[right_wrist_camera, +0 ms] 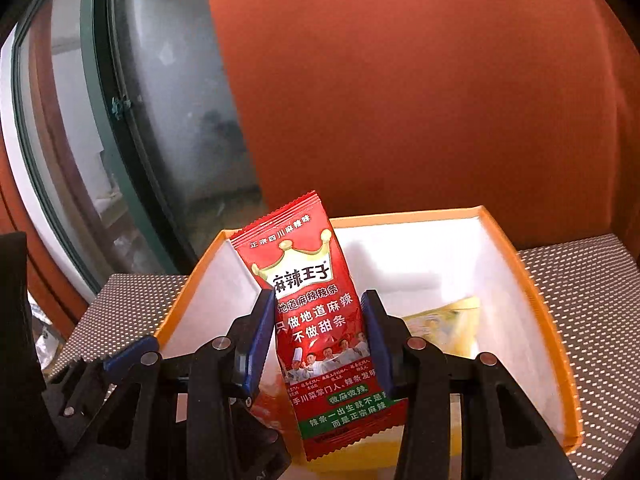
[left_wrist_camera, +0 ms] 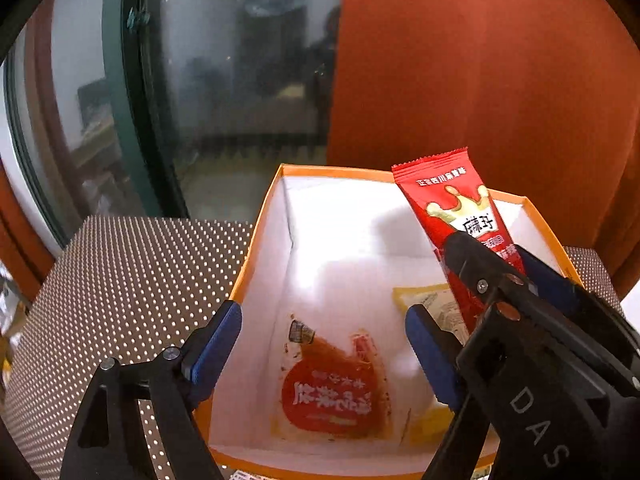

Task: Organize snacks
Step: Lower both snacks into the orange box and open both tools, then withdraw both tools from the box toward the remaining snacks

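My right gripper (right_wrist_camera: 318, 308) is shut on a red spicy-strip snack packet (right_wrist_camera: 316, 308) with a gold crown, held upright over the orange-rimmed white box (right_wrist_camera: 532, 280). The same packet (left_wrist_camera: 452, 208) and right gripper (left_wrist_camera: 484, 264) show in the left wrist view, above the box's right side. My left gripper (left_wrist_camera: 324, 320) is open and empty, its left finger outside the box's (left_wrist_camera: 260, 216) left wall and its right finger inside it. On the box floor lie a clear packet with a red label (left_wrist_camera: 332, 388) and a yellow packet (left_wrist_camera: 428, 304), which also shows in the right wrist view (right_wrist_camera: 448, 324).
The box stands on a perforated dotted table surface (left_wrist_camera: 132, 280). Behind it are a glass door with a dark green frame (left_wrist_camera: 128, 112) and an orange-red curtain (left_wrist_camera: 480, 60).
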